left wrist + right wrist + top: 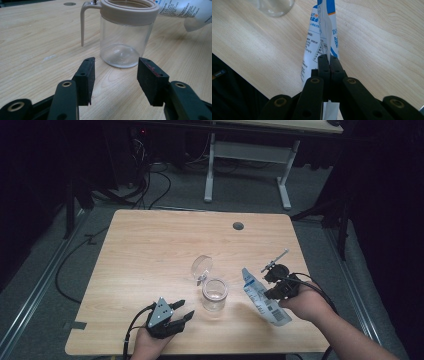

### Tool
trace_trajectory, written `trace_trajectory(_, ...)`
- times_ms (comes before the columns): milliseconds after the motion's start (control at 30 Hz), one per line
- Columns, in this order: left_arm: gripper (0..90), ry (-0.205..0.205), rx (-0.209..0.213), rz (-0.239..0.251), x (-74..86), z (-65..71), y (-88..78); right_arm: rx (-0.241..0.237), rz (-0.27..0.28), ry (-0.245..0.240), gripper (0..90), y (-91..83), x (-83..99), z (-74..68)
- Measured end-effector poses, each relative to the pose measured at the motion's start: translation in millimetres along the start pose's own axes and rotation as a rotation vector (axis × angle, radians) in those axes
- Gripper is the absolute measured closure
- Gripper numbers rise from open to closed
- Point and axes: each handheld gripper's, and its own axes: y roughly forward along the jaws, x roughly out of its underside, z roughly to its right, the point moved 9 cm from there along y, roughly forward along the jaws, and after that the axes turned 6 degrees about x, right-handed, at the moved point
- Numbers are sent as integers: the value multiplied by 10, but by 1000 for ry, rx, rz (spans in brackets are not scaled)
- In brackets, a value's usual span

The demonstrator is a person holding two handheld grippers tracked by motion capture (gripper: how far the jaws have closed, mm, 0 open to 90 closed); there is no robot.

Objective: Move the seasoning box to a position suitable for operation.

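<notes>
Pouch [260,296], white and blue, sits center-right of frame, clamped by right gripper [329,58]. Left gripper [116,75] has jaws apart w/ nothing between, near glass jar [125,37] at top center.

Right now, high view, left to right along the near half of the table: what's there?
left gripper → glass jar with its lid flipped open → white-and-blue pouch → right gripper, fingers shut on the pouch.
</notes>
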Motion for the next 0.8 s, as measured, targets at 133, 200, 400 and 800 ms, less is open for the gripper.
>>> trace_trajectory(133, 488, 3, 2, 2, -2, 6, -2, 1, -18, -7, 900, -2, 4, 1)
trace_trajectory(200, 489, 5, 5, 7, -9, 15, -5, 0, -21, -7, 900, -9, 6, -10)
trace_trajectory(400, 480, 11, 35, 18, -24, 100, 20, -5, -28, -14, 900, -56, 11, -37)
trace_trajectory(800, 501, 88, 110, 11, -76, 523, 200, 2, -3, -8, 900, -126, 19, -104)
